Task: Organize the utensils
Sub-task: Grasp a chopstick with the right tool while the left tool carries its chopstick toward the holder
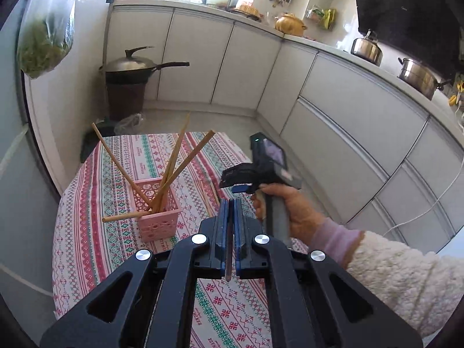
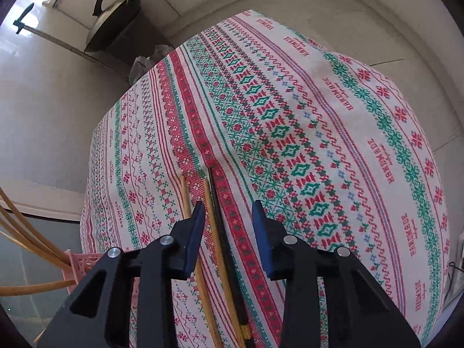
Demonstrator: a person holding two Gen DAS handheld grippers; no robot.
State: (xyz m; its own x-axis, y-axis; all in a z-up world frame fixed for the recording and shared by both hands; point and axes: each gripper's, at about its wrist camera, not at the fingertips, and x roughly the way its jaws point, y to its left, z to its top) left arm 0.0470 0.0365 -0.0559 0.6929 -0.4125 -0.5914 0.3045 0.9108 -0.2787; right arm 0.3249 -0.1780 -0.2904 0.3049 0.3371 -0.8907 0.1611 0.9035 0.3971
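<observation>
Patterned tablecloth (image 2: 290,121) is spread below; a dark chopstick (image 1: 230,249) is pinched by the left gripper (image 1: 231,203), while the right gripper (image 2: 229,211) is held spread over loose chopsticks (image 2: 214,232).

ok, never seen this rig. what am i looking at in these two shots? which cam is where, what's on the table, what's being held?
No robot here: a person carries a handheld two-finger gripper in each hand, each with a fisheye camera looking along its fingers.

The left wrist view shows the left gripper closed on a thin dark stick, probably a chopstick. Beyond it, the person's right hand holds the other gripper. A pink basket on the patterned tablecloth holds several bamboo chopsticks.

The right wrist view looks down at the table. The right gripper is open above loose chopsticks on the cloth: two bamboo ones and a dark chopstick. It holds nothing.
</observation>
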